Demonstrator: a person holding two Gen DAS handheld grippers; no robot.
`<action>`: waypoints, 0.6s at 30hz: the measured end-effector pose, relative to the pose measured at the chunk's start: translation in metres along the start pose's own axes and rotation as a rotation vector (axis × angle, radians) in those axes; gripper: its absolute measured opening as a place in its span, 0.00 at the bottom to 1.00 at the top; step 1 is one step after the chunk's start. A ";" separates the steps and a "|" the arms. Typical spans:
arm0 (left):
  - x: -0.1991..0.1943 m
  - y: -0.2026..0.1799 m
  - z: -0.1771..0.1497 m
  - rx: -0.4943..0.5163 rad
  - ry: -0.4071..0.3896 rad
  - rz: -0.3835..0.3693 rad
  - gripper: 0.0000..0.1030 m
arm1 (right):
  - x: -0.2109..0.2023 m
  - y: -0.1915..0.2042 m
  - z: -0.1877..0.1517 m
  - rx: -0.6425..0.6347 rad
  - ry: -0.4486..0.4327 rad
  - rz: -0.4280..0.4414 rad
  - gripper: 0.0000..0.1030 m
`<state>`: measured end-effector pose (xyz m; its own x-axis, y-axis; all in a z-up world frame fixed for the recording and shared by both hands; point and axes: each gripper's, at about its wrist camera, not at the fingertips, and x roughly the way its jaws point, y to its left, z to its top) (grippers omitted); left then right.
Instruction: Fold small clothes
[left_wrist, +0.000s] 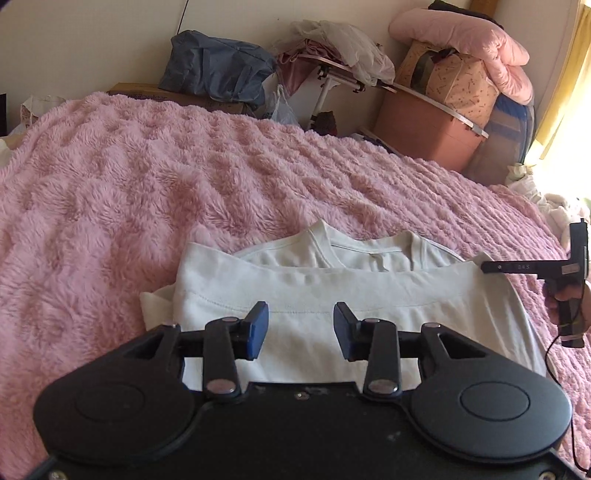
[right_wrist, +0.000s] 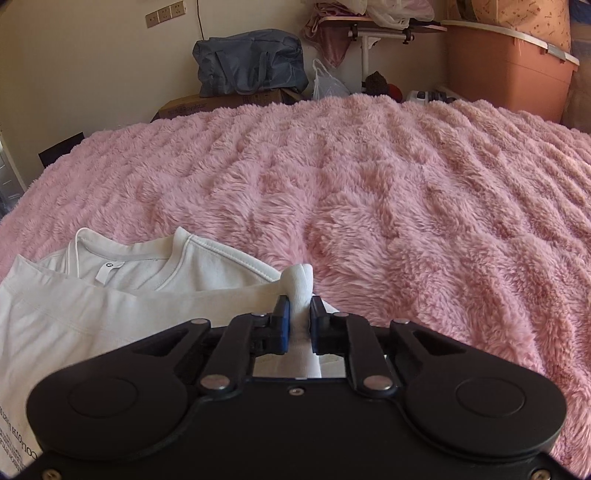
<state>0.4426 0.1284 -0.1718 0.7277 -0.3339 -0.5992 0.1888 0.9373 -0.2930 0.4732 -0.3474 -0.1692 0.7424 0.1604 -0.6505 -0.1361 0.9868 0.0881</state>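
A white T-shirt (left_wrist: 332, 288) lies folded over on the pink fluffy blanket (left_wrist: 147, 192), its neckline at the far side. My left gripper (left_wrist: 301, 325) hovers over the shirt's near fold, open, with nothing between its blue pads. In the right wrist view the same T-shirt (right_wrist: 92, 314) fills the lower left. My right gripper (right_wrist: 300, 314) is shut on a bunched corner of the shirt, which pokes up between the pads. The right gripper (left_wrist: 484, 266) also shows at the shirt's right corner in the left wrist view, held by a hand (left_wrist: 565, 295).
Beyond the blanket's (right_wrist: 406, 192) far edge stand a grey-blue bag (left_wrist: 218, 70), cardboard boxes (left_wrist: 177, 96), a small folding table (left_wrist: 340, 72) piled with clothes, a brown bin (left_wrist: 424, 129) and pink bedding (left_wrist: 480, 48). A bright window with a curtain is at the right.
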 end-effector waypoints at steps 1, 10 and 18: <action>0.009 0.005 0.001 -0.015 0.015 0.022 0.39 | 0.003 -0.002 0.000 0.006 0.009 -0.010 0.09; 0.038 0.032 -0.011 -0.063 0.078 0.078 0.40 | 0.021 0.000 -0.015 0.033 0.038 -0.080 0.33; -0.041 -0.002 -0.036 -0.022 0.018 -0.042 0.42 | -0.099 -0.023 -0.059 0.114 -0.049 0.123 0.48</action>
<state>0.3883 0.1369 -0.1739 0.7074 -0.3753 -0.5989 0.2044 0.9198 -0.3349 0.3639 -0.3873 -0.1514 0.7561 0.2780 -0.5925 -0.1543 0.9555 0.2515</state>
